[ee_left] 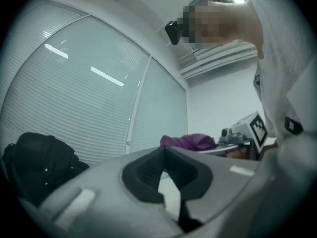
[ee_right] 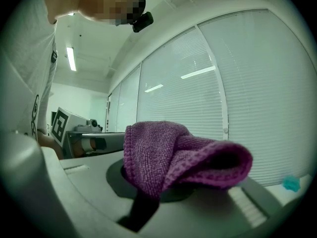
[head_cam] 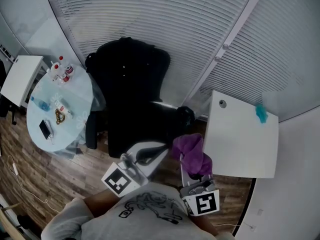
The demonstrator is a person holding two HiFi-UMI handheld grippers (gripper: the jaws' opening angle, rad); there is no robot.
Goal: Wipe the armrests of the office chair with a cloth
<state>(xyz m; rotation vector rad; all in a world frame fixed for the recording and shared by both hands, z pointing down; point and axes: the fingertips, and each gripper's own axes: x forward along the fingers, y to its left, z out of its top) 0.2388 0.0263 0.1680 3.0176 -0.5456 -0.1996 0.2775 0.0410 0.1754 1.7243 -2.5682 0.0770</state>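
The black office chair [head_cam: 132, 99] stands in front of the window blinds, and its back also shows in the left gripper view [ee_left: 39, 167]. One armrest [head_cam: 91, 129] is on its left side, and the other [head_cam: 184, 115] is on its right, just beyond the cloth. My right gripper [ee_right: 157, 188] is shut on a purple cloth [ee_right: 173, 157], which hangs bunched over its jaws and hides the tips. In the head view the cloth [head_cam: 192, 153] sits near the chair's right front. My left gripper [head_cam: 161, 148] is shut with nothing in it, close to the seat's front edge.
A white desk [head_cam: 245, 144] stands right of the chair, with a small teal object [head_cam: 261, 113] at its far corner. A round glass table [head_cam: 75, 96] on the left carries bottles and a phone [head_cam: 45, 129]. The floor is wood with a cable [head_cam: 15, 170].
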